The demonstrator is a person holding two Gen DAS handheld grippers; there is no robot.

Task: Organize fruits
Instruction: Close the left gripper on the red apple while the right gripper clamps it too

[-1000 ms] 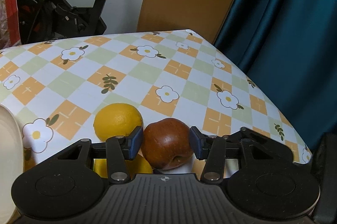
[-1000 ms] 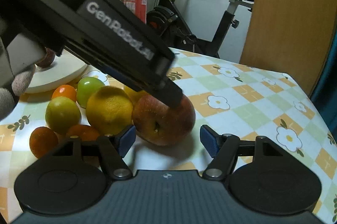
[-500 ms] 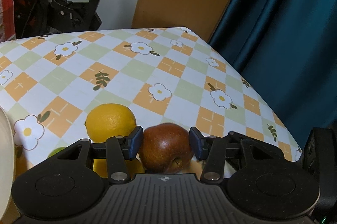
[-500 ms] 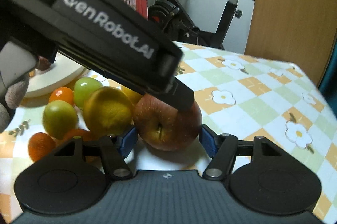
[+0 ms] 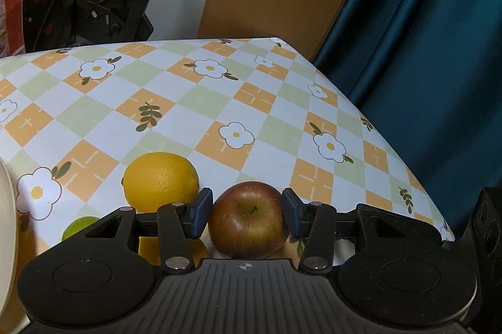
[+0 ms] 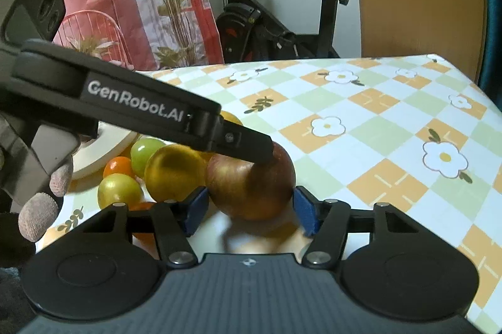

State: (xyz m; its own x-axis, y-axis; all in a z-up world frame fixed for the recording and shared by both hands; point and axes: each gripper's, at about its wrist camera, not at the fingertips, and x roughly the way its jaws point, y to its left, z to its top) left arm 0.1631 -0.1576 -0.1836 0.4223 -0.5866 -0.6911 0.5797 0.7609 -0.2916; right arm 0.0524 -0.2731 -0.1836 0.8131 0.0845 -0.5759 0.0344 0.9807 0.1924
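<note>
A red-brown apple [image 5: 248, 221] rests on the flowered tablecloth [image 5: 219, 101], stem towards the left wrist camera. My left gripper [image 5: 247, 213] is shut on the apple, both blue pads against its sides. In the right wrist view one of its black fingers [image 6: 244, 142] lies across the apple [image 6: 251, 186] from the left. My right gripper [image 6: 251, 210] straddles the same apple from the near side. Its jaws are closing, the pads close to the skin but not clearly pressing.
A big yellow citrus [image 5: 160, 180] lies just left of the apple, among green fruits [image 6: 147, 153] and small oranges [image 6: 117, 167]. Behind them is a cream plate [image 6: 103, 145]. A gloved hand [image 6: 40, 208] holds the left gripper. The table's edge runs along the right.
The right gripper's pads have narrowed around the apple and its view has rolled and shifted. The apple has turned, its stem now facing up. The left gripper keeps its hold.
</note>
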